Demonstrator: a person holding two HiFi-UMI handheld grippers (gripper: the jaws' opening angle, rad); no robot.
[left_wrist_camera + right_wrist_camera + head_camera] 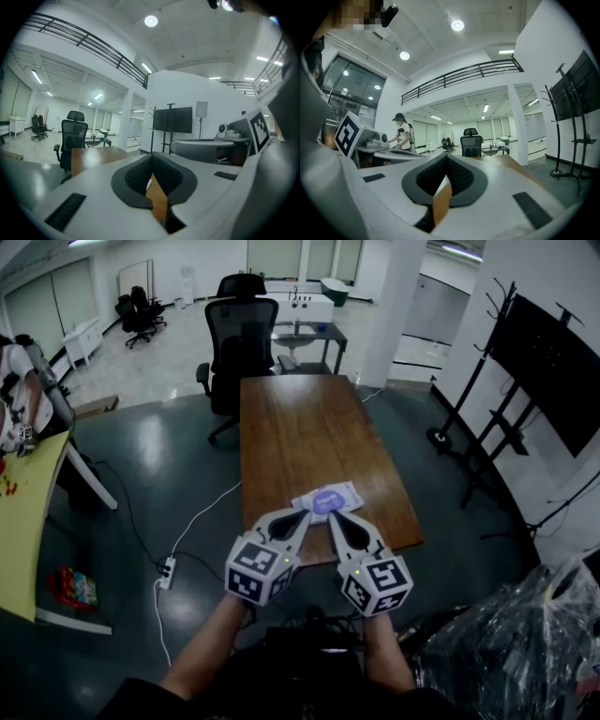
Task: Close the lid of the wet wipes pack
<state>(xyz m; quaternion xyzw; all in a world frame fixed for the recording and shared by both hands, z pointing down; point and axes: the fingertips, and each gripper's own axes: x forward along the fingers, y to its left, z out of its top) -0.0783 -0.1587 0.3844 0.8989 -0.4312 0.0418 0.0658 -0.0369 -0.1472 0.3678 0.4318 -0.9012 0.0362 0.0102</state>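
- The wet wipes pack (328, 499) lay flat on the near end of the wooden table (300, 427), a purple oval on its top. Whether its lid was up could not be made out.
- The left gripper (302, 517) hung at the pack's near-left edge, its jaws pressed together with nothing between them.
- The right gripper (335, 518) sat just beside it at the pack's near edge, its jaws likewise together and empty.
- A black office chair (240, 338) stood at the table's far end.
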